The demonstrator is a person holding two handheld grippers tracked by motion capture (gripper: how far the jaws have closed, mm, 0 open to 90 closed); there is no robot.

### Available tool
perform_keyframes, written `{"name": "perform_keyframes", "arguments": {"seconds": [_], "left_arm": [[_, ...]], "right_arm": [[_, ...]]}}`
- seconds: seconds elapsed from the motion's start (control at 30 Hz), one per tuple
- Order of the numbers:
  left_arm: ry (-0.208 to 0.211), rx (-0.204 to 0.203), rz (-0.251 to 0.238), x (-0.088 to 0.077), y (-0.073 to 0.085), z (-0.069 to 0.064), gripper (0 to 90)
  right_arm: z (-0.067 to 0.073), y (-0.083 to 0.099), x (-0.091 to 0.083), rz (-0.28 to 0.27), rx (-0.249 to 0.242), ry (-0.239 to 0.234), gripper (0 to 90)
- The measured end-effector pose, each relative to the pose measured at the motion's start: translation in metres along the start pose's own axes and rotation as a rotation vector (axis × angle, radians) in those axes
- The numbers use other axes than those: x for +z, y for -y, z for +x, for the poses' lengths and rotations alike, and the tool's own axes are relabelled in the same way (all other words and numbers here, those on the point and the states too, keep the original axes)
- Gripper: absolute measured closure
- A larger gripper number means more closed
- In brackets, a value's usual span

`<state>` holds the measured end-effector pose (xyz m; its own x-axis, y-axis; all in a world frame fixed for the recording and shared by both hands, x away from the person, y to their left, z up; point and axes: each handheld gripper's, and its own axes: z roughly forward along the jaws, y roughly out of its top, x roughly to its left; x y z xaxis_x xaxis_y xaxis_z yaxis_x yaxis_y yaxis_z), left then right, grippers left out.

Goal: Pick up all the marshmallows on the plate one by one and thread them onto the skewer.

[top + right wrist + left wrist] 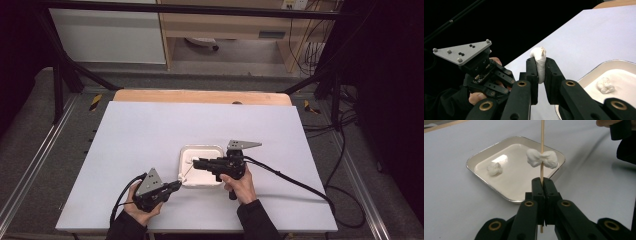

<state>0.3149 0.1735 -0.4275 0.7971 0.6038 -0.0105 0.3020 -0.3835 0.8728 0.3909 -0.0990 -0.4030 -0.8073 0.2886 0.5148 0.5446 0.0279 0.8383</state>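
Observation:
My left gripper (543,180) is shut on a thin wooden skewer (542,142) that stands straight up from its jaws. A white marshmallow (549,159) is speared on the skewer just above the jaws. My right gripper (540,61) is shut on a second white marshmallow (539,65), squeezed flat between its pads. In the high view the left gripper (176,185) points the skewer (186,173) at the right gripper (196,163), over the white tray (216,149). One loose marshmallow (494,168) lies in the tray (481,153).
The tray (596,68) and its loose marshmallow (606,85) sit on a white table sheet (150,135), with a wooden edge (200,96) at the far side. Black cables (295,181) trail off to the right. A dark frame and rails surround the table.

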Motion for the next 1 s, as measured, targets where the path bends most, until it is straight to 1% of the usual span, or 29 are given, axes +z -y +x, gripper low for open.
{"name": "perform_keyframes", "arguments": {"seconds": [0.1,0.23,0.27,0.33,0.5,0.63,0.73,0.77,0.8,0.87,0.93,0.97,1.0], "left_arm": [[-0.009,0.0,-0.007,-0.001,-0.001,0.0,89.5],[-0.006,-0.003,-0.004,0.0,0.0,-0.001,89.5],[-0.005,0.002,-0.002,0.001,0.0,-0.001,89.5],[-0.005,0.0,-0.005,0.0,0.0,-0.001,89.5],[-0.007,0.0,-0.004,0.0,0.0,-0.001,89.5],[-0.015,0.005,0.003,0.0,0.0,-0.001,89.5],[-0.011,0.003,-0.002,0.001,-0.001,-0.001,89.5],[-0.006,-0.003,-0.008,0.001,-0.001,-0.001,89.5],[-0.009,0.0,-0.015,0.001,-0.003,0.0,89.4],[-0.001,-0.003,-0.03,0.0,-0.005,0.0,89.5],[0.005,-0.002,-0.042,-0.001,-0.006,0.0,89.4],[0.004,0.0,-0.046,-0.001,-0.006,0.0,89.4],[0.008,-0.002,-0.049,-0.001,-0.006,0.0,89.4]], "right_arm": [[0.0,0.0,-0.001,-0.003,-0.001,-0.003,83.6],[0.0,0.0,0.0,-0.001,0.0,-0.002,83.6],[0.0,0.001,0.0,-0.004,0.001,-0.002,83.6],[0.0,0.001,0.0,-0.009,0.002,-0.003,83.7],[0.0,0.002,0.0,-0.004,0.002,-0.006,83.7],[0.0,0.003,0.001,-0.009,0.001,0.001,83.8],[-0.001,0.002,0.001,-0.004,0.005,0.004,83.6],[0.0,0.001,0.0,-0.002,0.0,0.01,83.3],[0.0,0.0,-0.001,-0.001,-0.01,0.017,82.9],[0.002,-0.004,-0.003,-0.015,-0.011,0.032,81.6],[0.003,-0.007,-0.005,-0.025,-0.024,0.037,79.6],[0.003,-0.008,-0.006,-0.025,-0.034,0.049,74.4],[0.004,-0.008,-0.007,-0.031,-0.039,0.066,66.8]]}}
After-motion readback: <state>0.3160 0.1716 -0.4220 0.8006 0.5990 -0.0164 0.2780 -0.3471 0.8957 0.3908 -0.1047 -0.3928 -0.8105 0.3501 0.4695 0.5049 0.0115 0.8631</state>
